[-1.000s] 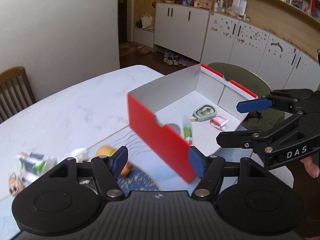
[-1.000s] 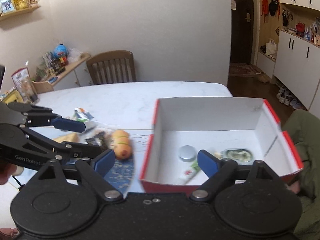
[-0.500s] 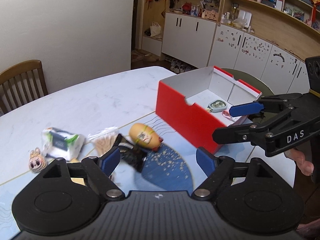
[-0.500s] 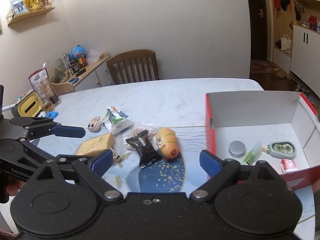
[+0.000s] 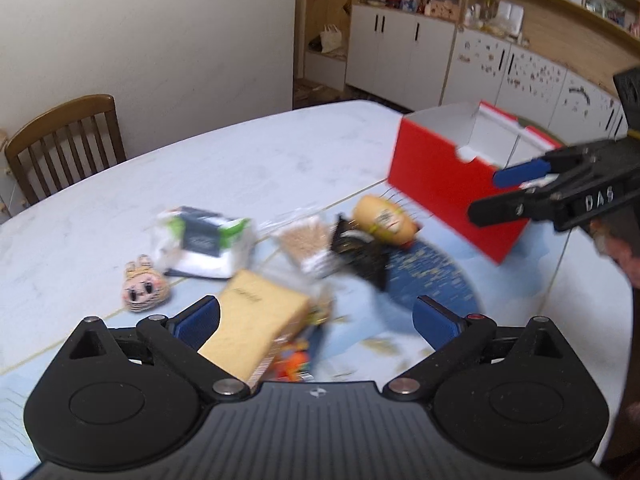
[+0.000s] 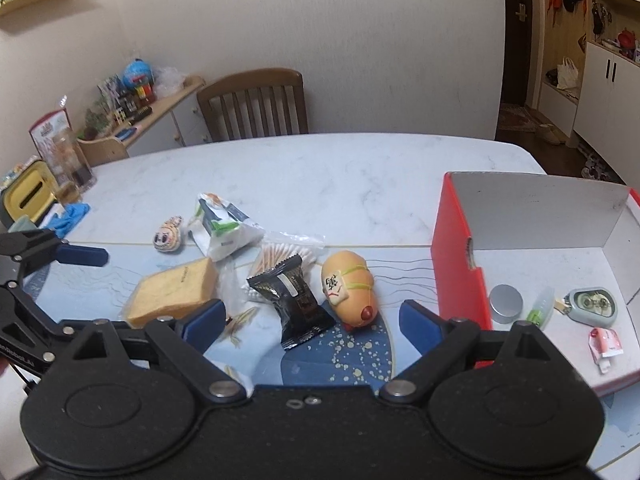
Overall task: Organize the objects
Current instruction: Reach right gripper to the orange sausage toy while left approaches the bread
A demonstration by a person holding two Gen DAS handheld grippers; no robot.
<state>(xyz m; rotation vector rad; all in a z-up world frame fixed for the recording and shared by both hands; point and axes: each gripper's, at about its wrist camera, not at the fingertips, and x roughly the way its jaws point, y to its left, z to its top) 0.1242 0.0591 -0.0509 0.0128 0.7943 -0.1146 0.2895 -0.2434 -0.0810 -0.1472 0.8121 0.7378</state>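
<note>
A red box (image 6: 456, 248) with a white inside stands at the table's right; it shows in the left wrist view (image 5: 444, 184) too. In it lie a silver tin (image 6: 506, 303), a green tube (image 6: 540, 308), a tape dispenser (image 6: 592, 307) and a pink sachet (image 6: 606, 344). Loose on the table lie a yellow toy (image 6: 350, 290), a black packet (image 6: 296, 304), a cotton swab bag (image 6: 284, 258), a bread slice (image 6: 176, 292), a tissue pack (image 6: 224, 228) and a small doll head (image 6: 170, 236). My left gripper (image 5: 316, 322) is open above the bread (image 5: 256, 320). My right gripper (image 6: 312, 320) is open above the black packet.
A wooden chair (image 6: 254, 104) stands behind the table. A yellow container (image 6: 28, 196), a glass jar (image 6: 74, 164) and a blue cloth (image 6: 72, 216) sit at the table's left end. Cabinets (image 5: 404, 52) line the far wall.
Both grippers have swung away from the red box toward the loose items on the left. The left one now hangs over the bread slice. Both stay open.
</note>
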